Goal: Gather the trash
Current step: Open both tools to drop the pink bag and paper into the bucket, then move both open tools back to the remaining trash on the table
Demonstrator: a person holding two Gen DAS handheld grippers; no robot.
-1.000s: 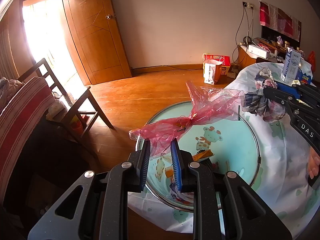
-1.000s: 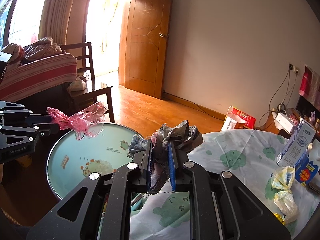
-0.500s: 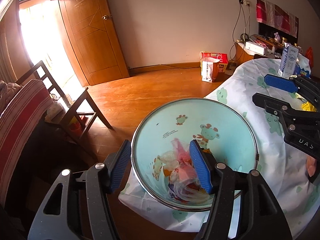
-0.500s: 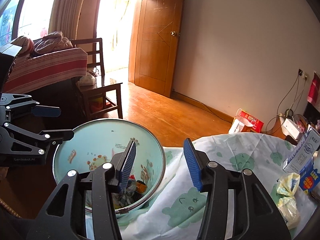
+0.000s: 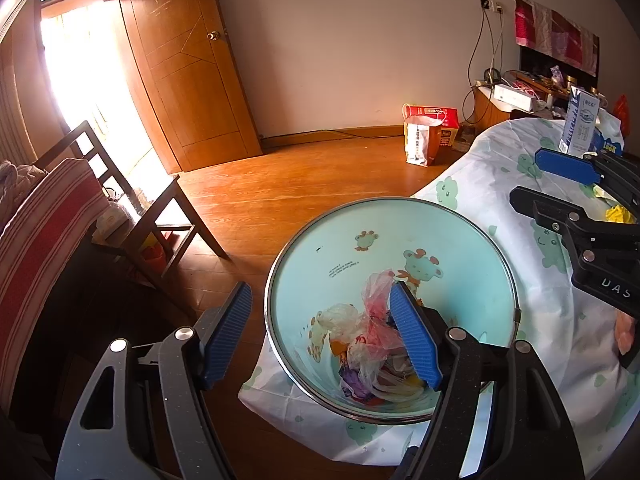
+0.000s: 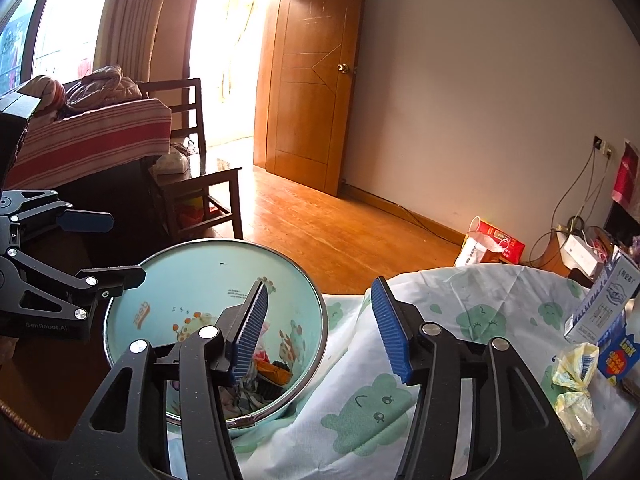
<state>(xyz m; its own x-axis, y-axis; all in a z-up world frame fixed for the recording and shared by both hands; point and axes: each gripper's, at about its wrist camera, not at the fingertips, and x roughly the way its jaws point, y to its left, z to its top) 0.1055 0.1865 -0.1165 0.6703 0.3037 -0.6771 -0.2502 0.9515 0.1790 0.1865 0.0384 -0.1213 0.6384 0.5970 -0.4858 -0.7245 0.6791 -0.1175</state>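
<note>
1. Trash so far: pink bag (image 5: pixel 376 320) + other scraps lie at the bottom of the bin (image 5: pixel 400 208), a pale-blue cartoon-print bin w/ metal rim, standing on the floor just beside the table (image 5: pixel 500 152) edge.
2. Left gripper (image 5: pixel 324 332): jaws opening, already wide, nothing between the pads. It hovers over the bin mouth; pink bag sits below, seen just by the right pad, not touching as far as I can tell.
3. Right gripper (image 6: pixel 320 324): jaws opening, about half apart, empty. Its left finger is over the bin, right finger over the tablecloth (image 6: pixel 360 404); grey cloth scrap (image 6: pixel 248 394) is down in the bin under the left finger.
4. Trash left: two crumpled yellow wrappers (image 6: pixel 576 388) on the cloth at right, well apart from both grippers, close to a milk carton (image 6: pixel 608 300) and a blue box (image 6: pixel 616 354).
5. Risks, my judgement:
 - Wrappers are light + crinkly; a shallow pinch could slip, dropping them on the cloth or floor.
 - Pads could snag the loose cloth along w/ a wrapper, dragging it and tipping the carton.
 - Carton stands upright near the wrappers; a wide reach w/ the right gripper could knock it.
 - Cloth hangs against the bin rim; a tug could shift the bin.
 - Both grippers crowd the bin mouth; pulling away together could clash them.
</note>
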